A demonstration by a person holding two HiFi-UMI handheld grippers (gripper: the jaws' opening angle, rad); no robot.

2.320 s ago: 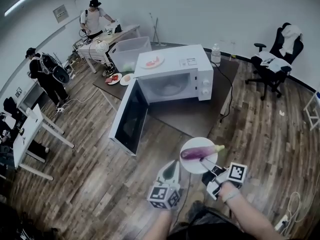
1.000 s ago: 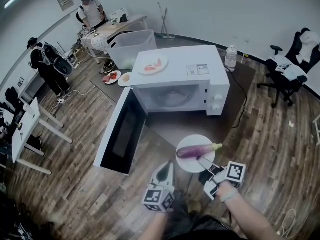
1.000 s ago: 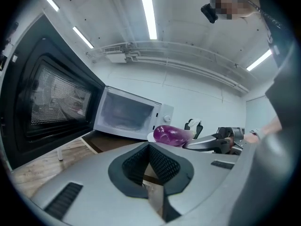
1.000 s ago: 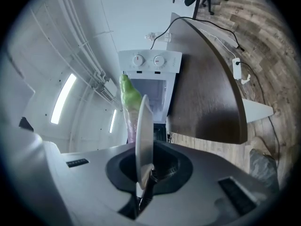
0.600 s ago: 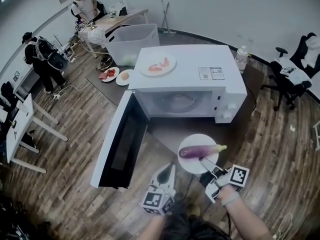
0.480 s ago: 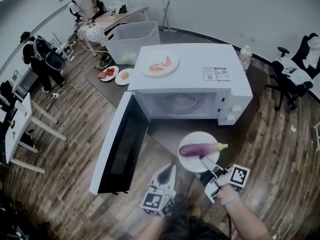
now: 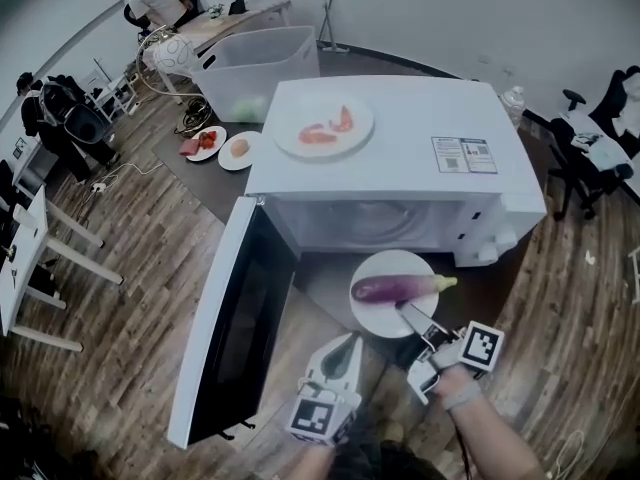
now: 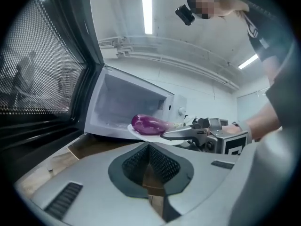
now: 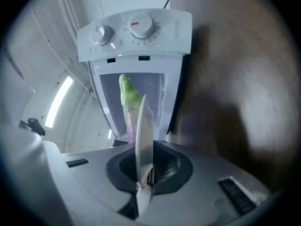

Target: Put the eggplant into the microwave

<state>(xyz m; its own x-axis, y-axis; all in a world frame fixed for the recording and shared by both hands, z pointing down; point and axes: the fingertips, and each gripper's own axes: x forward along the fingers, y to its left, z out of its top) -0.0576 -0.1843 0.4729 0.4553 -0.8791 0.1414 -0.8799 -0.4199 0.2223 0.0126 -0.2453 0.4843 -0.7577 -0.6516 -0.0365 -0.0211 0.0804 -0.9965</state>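
The step in hand is the carry to the oven. The eggplant lies on its side on a small white plate, purple body across the plate and green stem pointing right. The plate is held in the air just in front of the microwave, above the front edge of the dark brown table that carries the oven. The right gripper has its jaws clamped on the plate's near rim; its own view shows the rim edge-on, pinched between them, with the control dials and the lit cavity beyond. The left gripper hangs beside it over the table's front edge, jaws together with nothing between them. The door stands swung fully open to the left, so the opening is free, and the eggplant is not yet inside. The plate sits towards the right side of the opening, close to the control panel. The next move likely calls for a level push forward and a little left. The plate should stay flat so the eggplant does not roll. It then goes down on the cavity floor before the jaws let go. A second plate of pink slices rests on the microwave's top, clear of the path.
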